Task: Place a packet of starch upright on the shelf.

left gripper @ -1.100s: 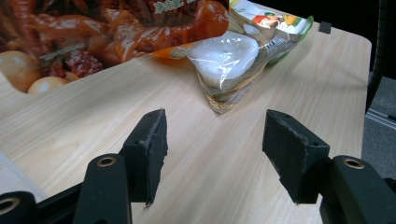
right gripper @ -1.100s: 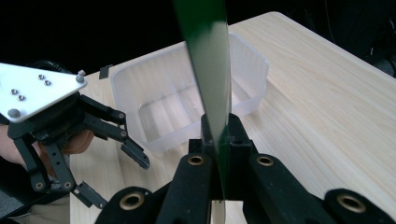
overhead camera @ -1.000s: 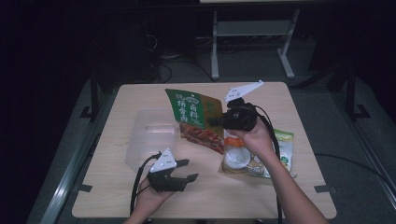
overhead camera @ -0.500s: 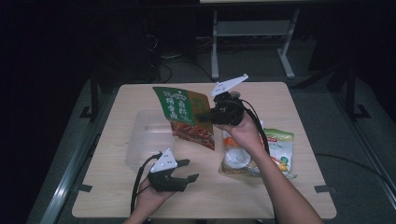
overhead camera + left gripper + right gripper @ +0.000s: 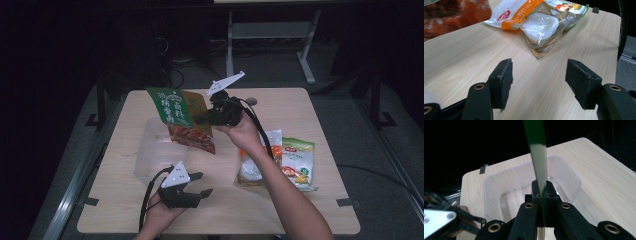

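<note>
Green-and-red snack pouch (image 5: pixel 182 120): pinched by its edge in my right gripper (image 5: pixel 212 116), hanging in the air, long axis running down toward the table (image 5: pixel 300 100). Clear plastic tub (image 5: pixel 157 150): directly beneath and just beyond the pouch, so I judge the drop goes downward. My left gripper (image 5: pixel 537 77): jaws spread, empty, resting near the table's front edge. Two other packets (image 5: pixel 277 160): lying right of centre.

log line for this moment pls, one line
right gripper: shut on green-red snack bag, lifted above clear bin | left gripper: open, idle near table edge | two packets on table
</note>
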{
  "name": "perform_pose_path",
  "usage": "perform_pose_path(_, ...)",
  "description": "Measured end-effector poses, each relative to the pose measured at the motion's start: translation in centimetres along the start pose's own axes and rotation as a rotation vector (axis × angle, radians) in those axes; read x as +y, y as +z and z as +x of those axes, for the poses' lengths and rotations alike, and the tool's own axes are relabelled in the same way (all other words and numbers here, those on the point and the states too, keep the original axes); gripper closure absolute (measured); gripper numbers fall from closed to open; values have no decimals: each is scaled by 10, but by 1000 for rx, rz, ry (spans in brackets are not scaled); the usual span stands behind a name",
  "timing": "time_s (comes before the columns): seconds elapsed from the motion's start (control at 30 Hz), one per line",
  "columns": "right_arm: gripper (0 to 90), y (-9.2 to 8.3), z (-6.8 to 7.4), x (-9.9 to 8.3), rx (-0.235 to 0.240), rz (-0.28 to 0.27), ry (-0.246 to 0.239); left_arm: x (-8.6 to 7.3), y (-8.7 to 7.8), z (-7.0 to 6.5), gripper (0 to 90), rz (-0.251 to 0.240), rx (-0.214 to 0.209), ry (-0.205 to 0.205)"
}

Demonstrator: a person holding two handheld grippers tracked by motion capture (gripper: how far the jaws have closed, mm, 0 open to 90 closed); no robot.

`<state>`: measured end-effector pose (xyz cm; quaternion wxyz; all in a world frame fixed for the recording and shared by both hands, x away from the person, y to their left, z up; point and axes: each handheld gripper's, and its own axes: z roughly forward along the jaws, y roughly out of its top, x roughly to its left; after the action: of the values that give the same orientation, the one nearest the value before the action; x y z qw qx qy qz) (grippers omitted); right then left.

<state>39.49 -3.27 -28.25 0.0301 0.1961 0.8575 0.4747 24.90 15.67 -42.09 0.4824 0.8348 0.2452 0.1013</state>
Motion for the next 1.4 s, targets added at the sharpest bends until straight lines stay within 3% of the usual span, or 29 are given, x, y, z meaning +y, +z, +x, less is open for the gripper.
perform_pose_path(0.37, 899, 20, -6, 21, -1, -3, -24, 0, -1, -3, 373, -8, -1, -9)
perform_pose_path(0.47, 899, 25, -7, 27, -2, -12, -29, 0, -1, -2, 373, -2, 0, 10)
perform_pose_path(0.73, 899, 42, -11, 39, -1, -14, -38, 0, -1, -2, 370, 0, 0, 3)
perform_pose_path(0.93, 899, 54, -16, 45, -4, -22, -37, 0, -1, -1, 370, 10, -3, 22)
perform_pose_path(1.4, 899, 84, -31, 39, -13, -48, 13, 0, -3, 0, 368, -3, -4, 13)
